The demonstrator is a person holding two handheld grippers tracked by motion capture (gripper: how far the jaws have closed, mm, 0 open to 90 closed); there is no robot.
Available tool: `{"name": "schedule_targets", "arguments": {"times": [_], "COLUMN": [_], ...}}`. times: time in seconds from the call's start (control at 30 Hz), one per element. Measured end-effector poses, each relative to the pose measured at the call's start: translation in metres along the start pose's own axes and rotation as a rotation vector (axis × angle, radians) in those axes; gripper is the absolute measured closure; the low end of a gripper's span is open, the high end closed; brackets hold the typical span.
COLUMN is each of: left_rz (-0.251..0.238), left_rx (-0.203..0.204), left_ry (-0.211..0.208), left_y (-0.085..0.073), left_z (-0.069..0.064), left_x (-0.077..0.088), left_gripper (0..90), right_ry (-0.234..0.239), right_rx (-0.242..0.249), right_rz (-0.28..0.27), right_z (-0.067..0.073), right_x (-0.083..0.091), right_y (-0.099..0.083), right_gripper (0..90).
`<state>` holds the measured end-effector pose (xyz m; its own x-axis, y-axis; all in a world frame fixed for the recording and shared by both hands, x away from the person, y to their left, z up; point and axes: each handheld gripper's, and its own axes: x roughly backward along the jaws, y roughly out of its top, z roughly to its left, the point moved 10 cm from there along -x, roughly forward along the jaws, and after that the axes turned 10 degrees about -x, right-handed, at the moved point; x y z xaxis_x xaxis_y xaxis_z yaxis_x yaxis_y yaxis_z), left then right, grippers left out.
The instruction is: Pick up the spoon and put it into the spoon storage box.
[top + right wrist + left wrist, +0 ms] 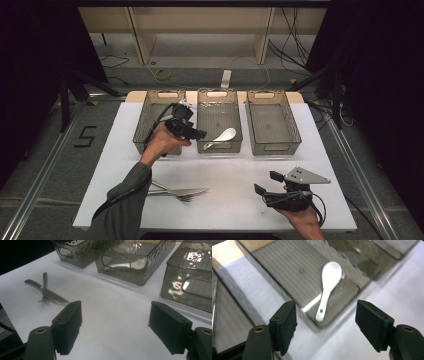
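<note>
Above the middle bin (219,116) the left gripper (196,133) hangs with jaws spread wide, nothing between them; no earlier look, so just open. White ceramic spoon (327,289) lies flat on the ribbed floor of that smoked-plastic bin, bowl toward the far end, handle toward the near wall, clear of the pads. Same spoon (220,137) sits in the near half of the middle bin in the high view. Left bin (150,120) and right bin (272,120) flank it on the white table mat (230,170). Right gripper (265,184) rests low at the near right of the mat, jaws wide apart, empty. Knife (47,293) and fork (44,288) lie crossed on the mat near the left forearm, well apart from both grippers.
</note>
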<state>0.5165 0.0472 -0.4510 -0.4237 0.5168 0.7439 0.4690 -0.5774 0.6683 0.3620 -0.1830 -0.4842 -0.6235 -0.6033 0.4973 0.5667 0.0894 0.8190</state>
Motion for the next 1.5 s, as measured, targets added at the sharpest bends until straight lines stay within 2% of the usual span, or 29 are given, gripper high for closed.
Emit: {"name": "schedule_targets", "arguments": {"times": [0.27, 0.43, 0.77, 1.5], "left_rz": [0.012, 0.055, 0.08, 0.146], "left_rx": [-0.027, -0.043, -0.05, -0.091], "left_ry": [0.011, 0.022, 0.027, 0.017], "left_y": [-0.031, -0.055, -0.084, -0.108], "left_z": [-0.004, -0.002, -0.001, -0.015], "left_x": [0.023, 0.025, 0.03, 0.033], "left_gripper": [30.2, 29.1, 26.3, 22.3], "right_ry": [-0.003, -0.003, 0.004, 0.006], "right_rx": [0.001, 0.0, 0.007, 0.005], "right_rz": [0.003, 0.004, 0.002, 0.003], "right_z": [0.001, 0.001, 0.002, 0.002], "right_x": [-0.001, -0.001, -0.001, -0.001], "right_y": [0.0, 0.0, 0.0, 0.0], "right_gripper": [27.4, 27.4, 27.4, 27.4]}}
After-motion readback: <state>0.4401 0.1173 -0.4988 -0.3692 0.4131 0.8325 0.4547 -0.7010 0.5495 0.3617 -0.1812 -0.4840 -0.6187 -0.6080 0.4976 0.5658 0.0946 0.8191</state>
